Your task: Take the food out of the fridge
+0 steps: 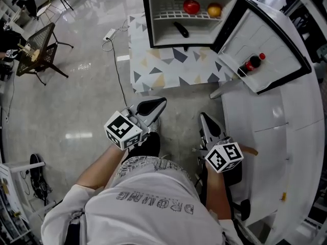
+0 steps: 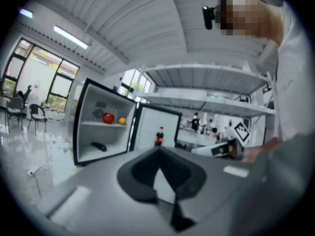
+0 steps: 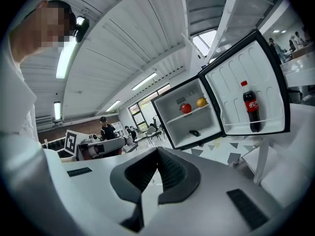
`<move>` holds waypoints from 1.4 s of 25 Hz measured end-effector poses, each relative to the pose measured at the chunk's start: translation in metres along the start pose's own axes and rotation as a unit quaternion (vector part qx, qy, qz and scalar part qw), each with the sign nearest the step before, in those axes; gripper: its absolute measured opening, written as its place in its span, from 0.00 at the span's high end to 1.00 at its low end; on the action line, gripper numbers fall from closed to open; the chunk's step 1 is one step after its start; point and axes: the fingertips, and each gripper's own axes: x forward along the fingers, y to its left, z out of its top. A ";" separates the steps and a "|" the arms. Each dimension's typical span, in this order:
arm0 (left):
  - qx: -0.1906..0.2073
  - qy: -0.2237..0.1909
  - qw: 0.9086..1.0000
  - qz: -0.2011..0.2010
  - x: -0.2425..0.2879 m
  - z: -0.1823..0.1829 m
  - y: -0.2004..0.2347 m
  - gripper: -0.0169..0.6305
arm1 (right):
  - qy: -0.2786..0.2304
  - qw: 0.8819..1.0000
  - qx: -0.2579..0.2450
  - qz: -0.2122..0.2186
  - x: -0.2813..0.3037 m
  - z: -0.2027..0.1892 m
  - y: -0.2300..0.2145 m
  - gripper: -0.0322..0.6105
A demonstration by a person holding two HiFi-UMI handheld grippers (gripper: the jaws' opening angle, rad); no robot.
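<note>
Food: red fruit [image 1: 191,6], orange fruit [image 1: 214,9] side by side on fridge [image 1: 159,32] shelf, far ahead. Your left tongs [image 1: 156,105], right tongs [image 1: 206,120] both pressed together, empty; right better aligned.

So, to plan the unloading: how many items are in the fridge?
4: red fruit and orange fruit on the upper shelf, dark object on the fridge floor, cola bottle in the door rack.

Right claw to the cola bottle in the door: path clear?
Probably yes: fridge door stands wide open, nothing between right claw and cola bottle. Claw is shut and well short, though.
</note>
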 end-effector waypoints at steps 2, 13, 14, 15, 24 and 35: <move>-0.003 0.002 1.000 -0.001 0.007 -0.001 0.016 0.96 | 0.003 1.000 0.003 0.000 0.017 0.001 -0.006 0.95; -0.015 0.016 1.000 -0.015 0.047 0.008 0.099 0.96 | 0.015 1.000 0.012 -0.013 0.100 0.026 -0.035 0.95; -0.016 0.017 1.000 -0.018 0.050 0.009 0.106 0.96 | 0.015 1.000 0.013 -0.015 0.107 0.029 -0.037 0.95; -0.017 0.017 1.000 -0.020 0.054 0.010 0.113 0.96 | 0.016 1.000 0.014 -0.017 0.114 0.031 -0.040 0.95; -0.024 0.025 0.999 -0.037 0.078 0.019 0.175 0.96 | 0.028 0.999 0.016 -0.029 0.180 0.049 -0.057 0.95; -0.024 0.025 0.998 -0.046 0.096 0.029 0.222 0.96 | 0.030 0.999 0.005 -0.039 0.235 0.070 -0.072 0.95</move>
